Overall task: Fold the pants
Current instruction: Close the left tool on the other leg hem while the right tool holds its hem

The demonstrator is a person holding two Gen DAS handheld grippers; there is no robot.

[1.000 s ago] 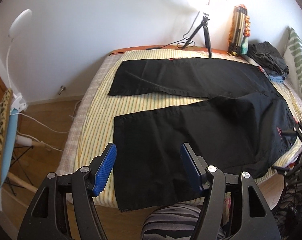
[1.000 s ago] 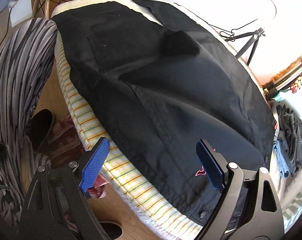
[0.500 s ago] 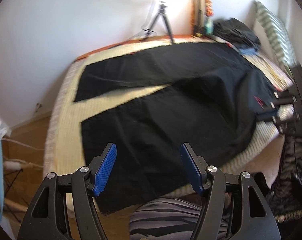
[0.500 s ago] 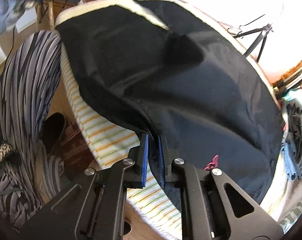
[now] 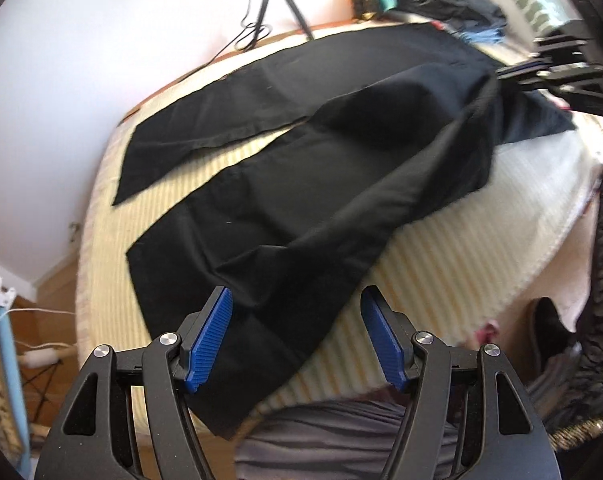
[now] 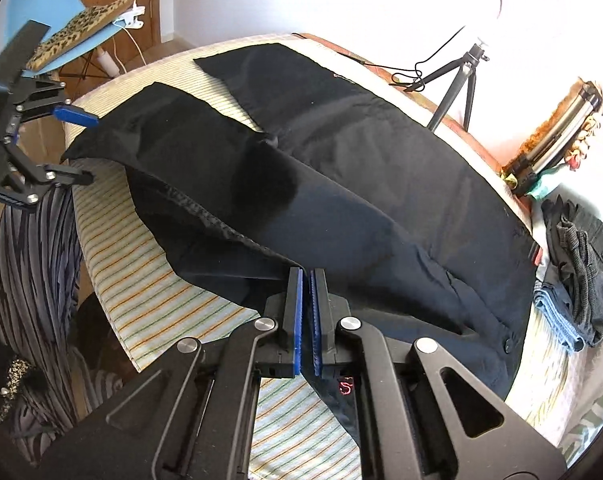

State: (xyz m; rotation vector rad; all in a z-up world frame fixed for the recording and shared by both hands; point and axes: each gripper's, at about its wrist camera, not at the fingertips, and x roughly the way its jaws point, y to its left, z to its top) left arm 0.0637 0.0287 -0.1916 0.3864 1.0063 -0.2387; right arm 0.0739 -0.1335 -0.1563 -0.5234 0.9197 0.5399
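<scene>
Black pants [image 5: 285, 184] lie spread on a striped bed [image 5: 453, 264], legs pointing to the left. My right gripper [image 6: 306, 280] is shut on the near waist edge of the pants [image 6: 341, 184] and holds it lifted above the bed, so the near leg hangs in a fold. It also shows in the left wrist view [image 5: 517, 74] at the upper right. My left gripper [image 5: 295, 312] is open and empty, its blue pads on either side of the near leg close to its hem. It shows in the right wrist view [image 6: 75, 146] at the left.
A pile of folded dark and blue clothes [image 6: 577, 276] sits at the bed's far right. A tripod [image 6: 457, 76] stands by the wall behind the bed. A blue chair [image 6: 57, 28] with a leopard cushion stands left of the bed. My striped-trousered legs [image 6: 29, 264] are at the near edge.
My right gripper closed on the waist edge and lifted it up and across the bed. My left gripper stayed open and moved forward over the near leg.
</scene>
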